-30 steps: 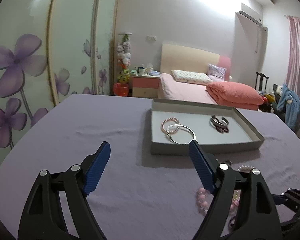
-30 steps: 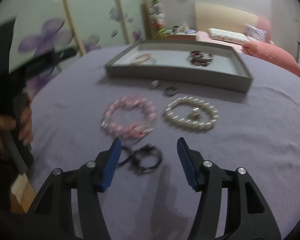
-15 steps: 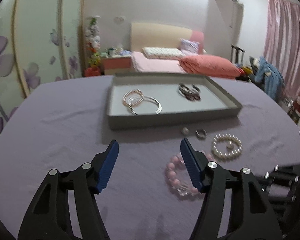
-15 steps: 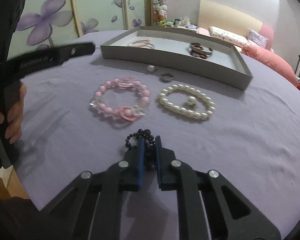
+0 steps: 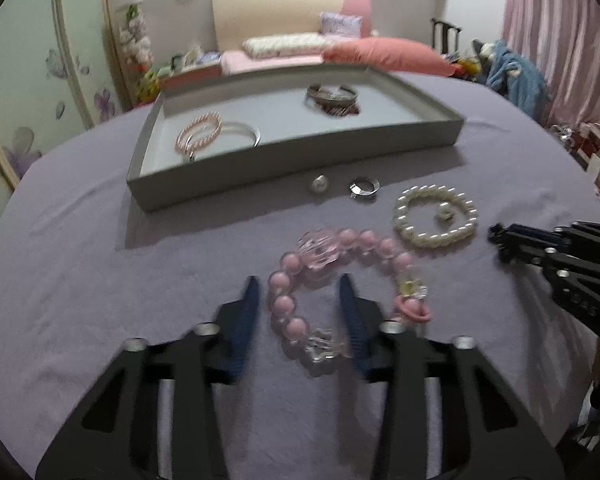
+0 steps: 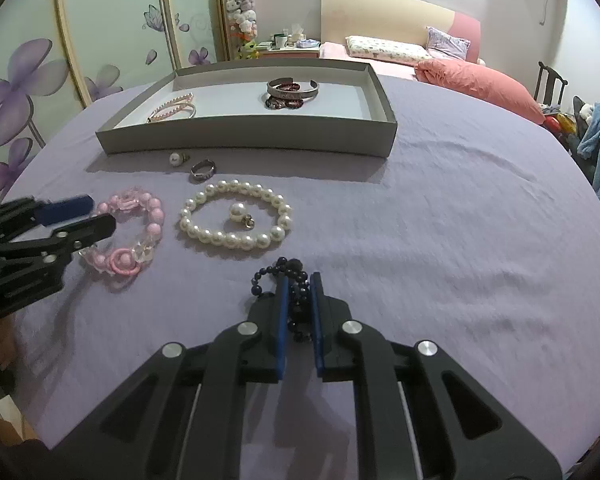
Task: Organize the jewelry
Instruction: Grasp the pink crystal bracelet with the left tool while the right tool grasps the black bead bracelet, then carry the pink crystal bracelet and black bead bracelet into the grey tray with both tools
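Right gripper [image 6: 298, 300]: jaws nearly pressed together, pinching the dark bead bracelet [image 6: 290, 280], whose loop sticks out past the fingertips over the purple worktop [image 6: 460, 240]. The left wrist view shows this gripper [image 5: 500, 240] only side-on at the right edge, and the dark bracelet cannot be made out there.

Left gripper [image 5: 300, 300]: jaws spread, one blue pad on either side of the near-left arc of the pink bead bracelet [image 5: 340, 280], which lies flat on the worktop [image 5: 100, 280]. The right wrist view shows it [image 6: 96, 216] low over the same pink bracelet [image 6: 140, 236], its upper finger crossing the beads; whether the pads touch them cannot be told.

Loose on the worktop: pearl bracelet [image 6: 236, 220] with a pearl pendant [image 6: 240, 214] inside its ring, and nearer the tray a metal ring [image 6: 203, 170] beside a single pearl piece [image 6: 176, 158].

Grey tray [image 6: 244, 142]: a pink strand bracelet [image 5: 198, 136] overlapping a silver bangle [image 5: 244, 134] at its left end, plain only in the blurred left view; a metal cuff [image 6: 293, 88] on a dark bracelet towards the right end, sharper in the right view.
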Action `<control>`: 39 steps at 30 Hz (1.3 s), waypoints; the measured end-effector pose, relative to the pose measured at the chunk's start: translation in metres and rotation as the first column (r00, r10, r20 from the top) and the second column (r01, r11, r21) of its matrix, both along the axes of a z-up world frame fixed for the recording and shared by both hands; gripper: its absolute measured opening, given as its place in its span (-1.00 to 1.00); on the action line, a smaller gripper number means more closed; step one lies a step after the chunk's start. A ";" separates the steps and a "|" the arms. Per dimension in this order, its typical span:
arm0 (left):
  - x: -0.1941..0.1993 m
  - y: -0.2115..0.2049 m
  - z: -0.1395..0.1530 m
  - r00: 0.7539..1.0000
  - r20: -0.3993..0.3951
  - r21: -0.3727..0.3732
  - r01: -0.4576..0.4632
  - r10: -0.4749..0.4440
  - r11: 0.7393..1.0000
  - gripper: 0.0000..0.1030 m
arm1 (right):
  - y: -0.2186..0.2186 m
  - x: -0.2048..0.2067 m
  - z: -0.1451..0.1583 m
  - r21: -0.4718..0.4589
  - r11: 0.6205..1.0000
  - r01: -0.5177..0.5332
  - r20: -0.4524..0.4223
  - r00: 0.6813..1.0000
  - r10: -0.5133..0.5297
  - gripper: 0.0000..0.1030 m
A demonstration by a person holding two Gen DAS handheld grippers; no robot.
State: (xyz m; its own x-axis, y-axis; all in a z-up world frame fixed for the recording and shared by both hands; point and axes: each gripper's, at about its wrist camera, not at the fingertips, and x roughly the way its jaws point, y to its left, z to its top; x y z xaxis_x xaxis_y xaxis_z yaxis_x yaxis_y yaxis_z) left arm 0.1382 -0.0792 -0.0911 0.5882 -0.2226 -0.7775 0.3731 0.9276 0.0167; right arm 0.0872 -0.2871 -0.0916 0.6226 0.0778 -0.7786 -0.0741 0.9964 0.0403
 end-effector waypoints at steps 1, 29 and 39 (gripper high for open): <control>0.001 0.003 0.000 1.000 0.002 -0.003 -0.014 0.014 1.000 -0.44 | 0.000 0.000 0.000 0.003 1.000 0.001 0.000 1.000 -0.001 -0.78; 0.011 0.053 0.003 0.986 0.008 0.018 -0.166 0.166 0.986 -0.62 | 0.001 0.003 -0.001 0.021 1.000 0.021 0.015 1.000 -0.021 -0.72; 0.000 0.068 0.012 0.980 0.034 -0.071 -0.192 0.195 0.979 -0.73 | -0.010 -0.005 0.022 0.114 0.992 0.055 0.099 0.993 -0.067 -0.78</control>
State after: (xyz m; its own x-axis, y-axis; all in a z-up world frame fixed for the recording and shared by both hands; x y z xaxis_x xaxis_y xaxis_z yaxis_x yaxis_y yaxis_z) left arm 0.1386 -0.0114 -0.0786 0.6562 -0.1518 -0.7391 0.1864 0.9818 -0.0361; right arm 0.0820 -0.2972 -0.0691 0.7050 0.1198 -0.6990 -0.0227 0.9889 0.1466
